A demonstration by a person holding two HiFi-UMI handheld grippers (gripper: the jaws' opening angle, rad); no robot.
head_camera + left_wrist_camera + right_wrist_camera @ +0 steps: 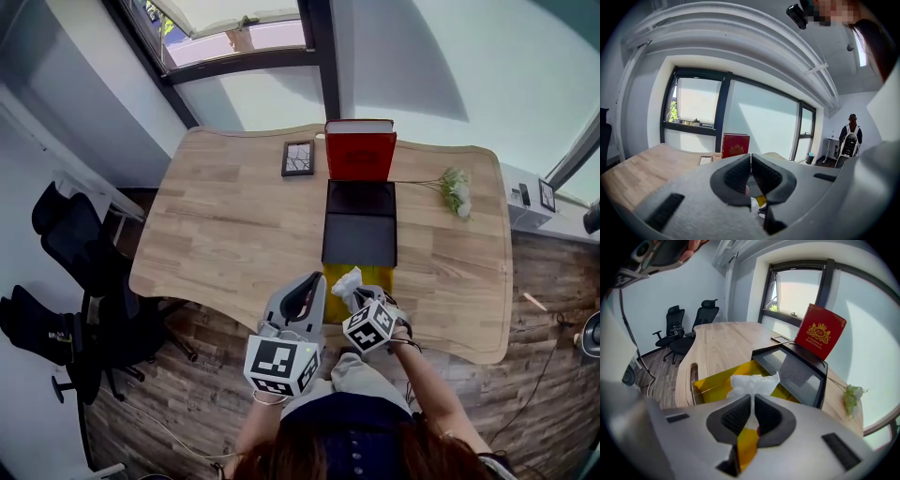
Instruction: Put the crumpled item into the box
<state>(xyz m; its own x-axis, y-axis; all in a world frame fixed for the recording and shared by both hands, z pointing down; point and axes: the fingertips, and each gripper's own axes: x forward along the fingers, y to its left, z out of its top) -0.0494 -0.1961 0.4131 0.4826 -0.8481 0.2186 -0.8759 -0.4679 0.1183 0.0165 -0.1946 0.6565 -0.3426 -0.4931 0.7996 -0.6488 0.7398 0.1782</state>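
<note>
A crumpled white paper wad (347,280) (752,383) hangs just above an open yellow box (377,275) (712,383) at the table's near edge. My right gripper (356,296) (753,400) is shut on the wad's near side, and the wad bulges out past the jaws. My left gripper (309,289) (750,158) hovers just left of the yellow box, tilted up and looking level across the table, shut with nothing between its pads. Behind the yellow box lies an open black box (361,225) (799,366).
A red case (360,150) (820,331) (735,145) stands upright at the table's far edge, with a small picture frame (298,157) to its left. A flower sprig (457,192) (851,397) lies at the right. Black office chairs (66,234) (677,329) stand left of the wooden table (234,225).
</note>
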